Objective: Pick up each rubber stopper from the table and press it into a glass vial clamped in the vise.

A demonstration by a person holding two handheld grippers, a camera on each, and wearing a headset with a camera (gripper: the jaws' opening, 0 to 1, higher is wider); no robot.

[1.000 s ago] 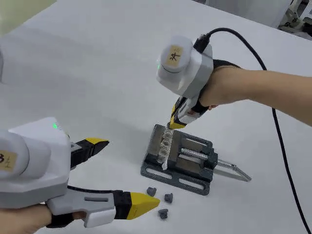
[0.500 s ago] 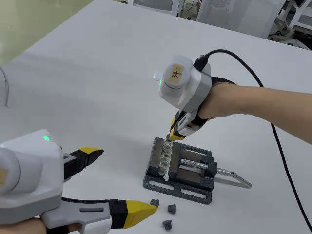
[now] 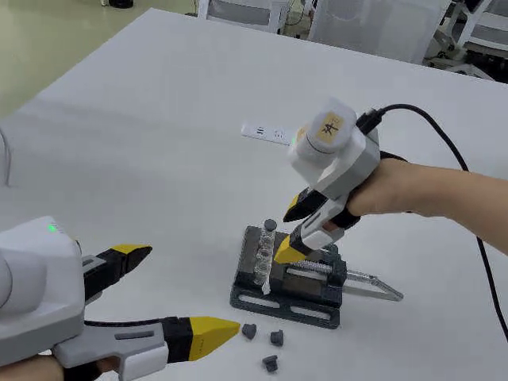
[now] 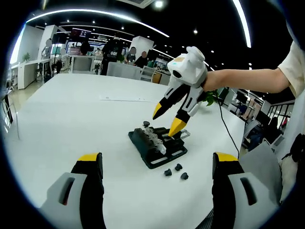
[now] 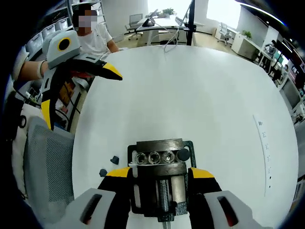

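Observation:
A dark vise holds a row of glass vials. The far vial carries a grey rubber stopper; in the right gripper view the stopper sits at the row's right end, beside three uncapped vials. My right gripper hangs open just above the vise, with nothing between its fingers. Three loose stoppers lie on the table in front of the vise. My left gripper is open at the lower left, its near tip close to the loose stoppers.
The white table spreads wide around the vise. A white power strip lies behind it. The right gripper's black cable runs along the person's arm. The vise handle sticks out to the right.
My right gripper, shut at the far vial before, has opened and drawn up and back, leaving the stopper in that vial. The head camera has shifted; my left gripper stays open.

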